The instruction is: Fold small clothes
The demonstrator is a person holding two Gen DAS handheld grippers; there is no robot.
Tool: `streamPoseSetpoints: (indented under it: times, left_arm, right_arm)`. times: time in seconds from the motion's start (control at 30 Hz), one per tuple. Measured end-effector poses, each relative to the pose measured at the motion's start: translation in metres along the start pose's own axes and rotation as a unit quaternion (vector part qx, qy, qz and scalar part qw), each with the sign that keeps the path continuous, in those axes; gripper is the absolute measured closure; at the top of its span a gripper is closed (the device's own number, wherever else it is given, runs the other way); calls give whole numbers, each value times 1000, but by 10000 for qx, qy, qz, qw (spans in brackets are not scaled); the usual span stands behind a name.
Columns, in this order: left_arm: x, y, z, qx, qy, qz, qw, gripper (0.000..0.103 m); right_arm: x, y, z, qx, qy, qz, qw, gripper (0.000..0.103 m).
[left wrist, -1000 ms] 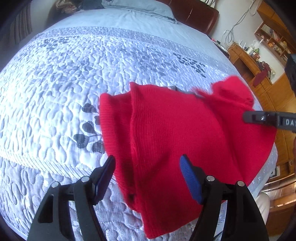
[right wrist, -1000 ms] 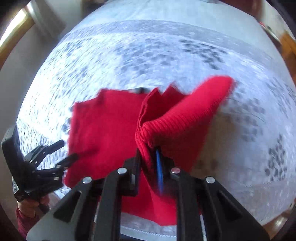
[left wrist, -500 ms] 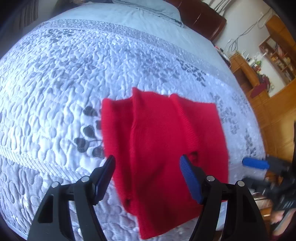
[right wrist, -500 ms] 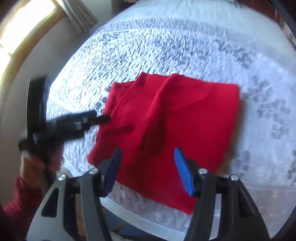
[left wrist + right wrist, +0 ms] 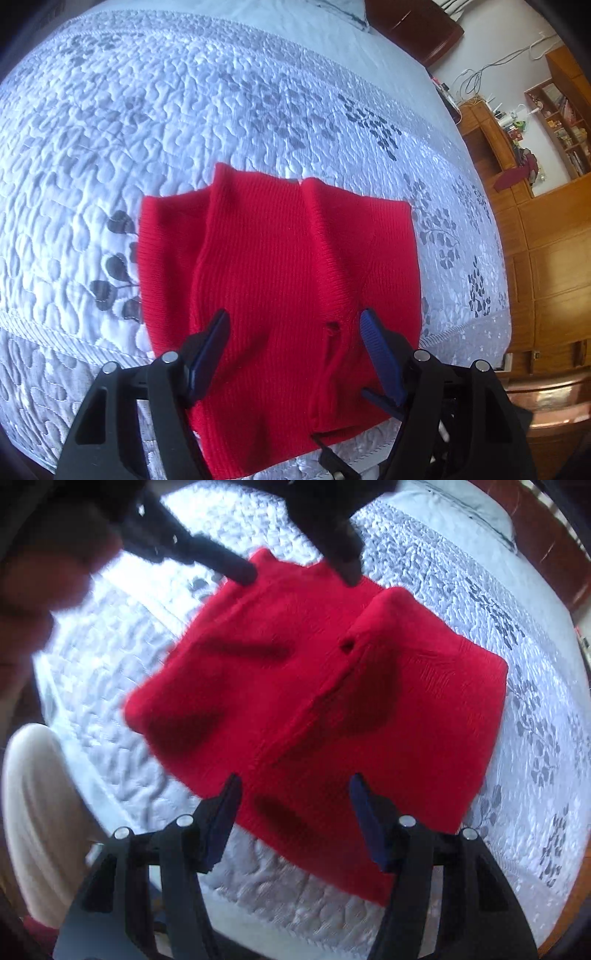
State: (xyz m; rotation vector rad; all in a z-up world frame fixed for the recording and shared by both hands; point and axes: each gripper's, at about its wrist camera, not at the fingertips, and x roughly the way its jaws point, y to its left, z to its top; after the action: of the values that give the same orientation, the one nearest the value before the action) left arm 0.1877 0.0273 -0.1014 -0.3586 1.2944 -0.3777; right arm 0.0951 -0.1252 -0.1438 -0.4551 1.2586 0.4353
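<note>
A red knit sweater (image 5: 280, 280) lies flat on the quilted bedspread (image 5: 184, 110) with both sides folded in over its middle. My left gripper (image 5: 295, 332) hovers open over its near edge, holding nothing. In the right wrist view the sweater (image 5: 325, 701) fills the middle, and my right gripper (image 5: 293, 797) is open and empty above its near edge. The left gripper's black fingers (image 5: 236, 566) reach in from the top, over the sweater's far edge.
The bedspread (image 5: 517, 627) is white with grey leaf prints. A dark wooden headboard (image 5: 413, 26) is at the far end. Wooden cabinets and shelves (image 5: 546, 206) stand to the right of the bed. The person's pale trouser leg (image 5: 37, 812) is at the bed's edge.
My right gripper let go of the sweater's side after laying it over the middle, then swung round to the sweater's near edge. My left gripper stayed open and moved closer over the sweater.
</note>
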Motion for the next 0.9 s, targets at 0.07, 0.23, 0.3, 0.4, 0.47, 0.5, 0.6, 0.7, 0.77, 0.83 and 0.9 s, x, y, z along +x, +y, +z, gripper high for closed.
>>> streamPoseSetpoints:
  times: [0.07,0.23,0.3,0.4,0.47,0.5,0.6,0.7,0.77,0.83,0.9]
  left_arm:
    - [5,-1,2,-18,82,-19,10000,30]
    - [20,0,8,-154,346,-230,9990,28]
    - [28,1,11,-379,475,-515,9968,27]
    - [43,-4,17,-685,689,-955,9907,27]
    - [54,-13,21,-743,832,-1156,9870,26]
    - [60,-17,23,-795,921,-1267,9844,25]
    - [79,-25,31,-986,1188,-1437,9775,24]
    - [97,-32,39,-1157,1414,-1564,9706,26]
    - [104,-38,47,-1114,1397,-1546,9717,37]
    - [106,-43,53,-952,1389,-1280,9774,51]
    - [107,-44,62,-846,1334,-1011,9823,58]
  right_arm:
    - [8,-5,-1,71,75,-33,9999,79]
    - [-7,-40,-5,695,-97,716,9950,96]
    - [-18,-54,-8,940,-209,1075,9895,96]
    - [-39,-74,-9,1140,-424,1323,9837,96]
    - [-54,-86,-12,1268,-576,1438,9798,96]
    - [-59,-88,-13,1285,-616,1449,9791,96]
    - [-70,-101,-15,1341,-761,1509,9764,96]
    - [-77,-110,-21,1416,-861,1580,9734,96]
    - [-76,-114,-22,1445,-889,1626,9720,96]
    - [-76,-116,-24,1458,-899,1634,9716,96]
    - [-78,-116,-26,1464,-920,1668,9707,96]
